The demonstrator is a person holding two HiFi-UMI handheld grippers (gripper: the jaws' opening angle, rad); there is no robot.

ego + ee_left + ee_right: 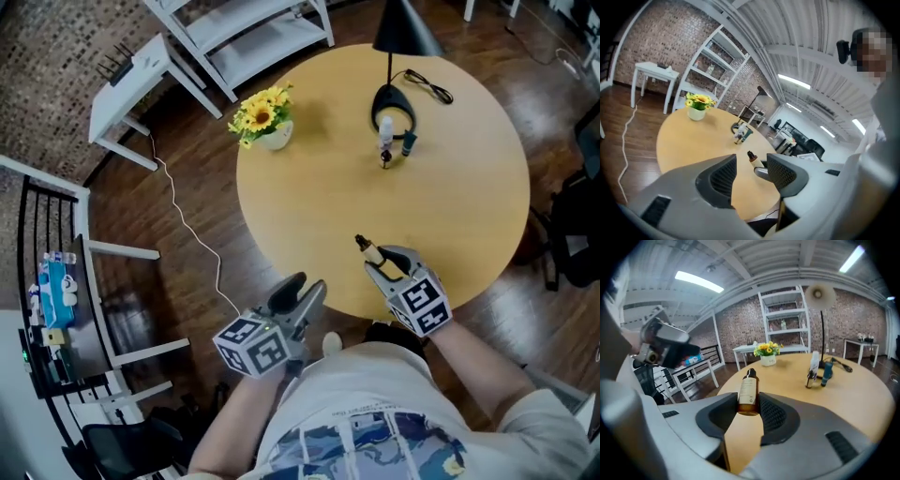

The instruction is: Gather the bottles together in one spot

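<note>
A small amber bottle [371, 251] with a black cap and a pale label is clamped between the pads of my right gripper [386, 263], just above the near edge of the round wooden table [309, 202]. In the right gripper view the amber bottle [748, 393] stands upright between the jaws of my right gripper [749, 411]. A white bottle [385, 130], a teal bottle [409, 143] and a tiny dark bottle [385, 161] stand together by the lamp base at the far side. My left gripper [307, 290] hangs off the table's near edge, open and empty [750, 174].
A black lamp [394, 98] with its cable stands at the table's far side. A white pot of yellow flowers [264, 117] sits at the far left. White shelving [246, 33], a white side table [141, 80] and a metal rack [52, 291] stand on the floor at the left.
</note>
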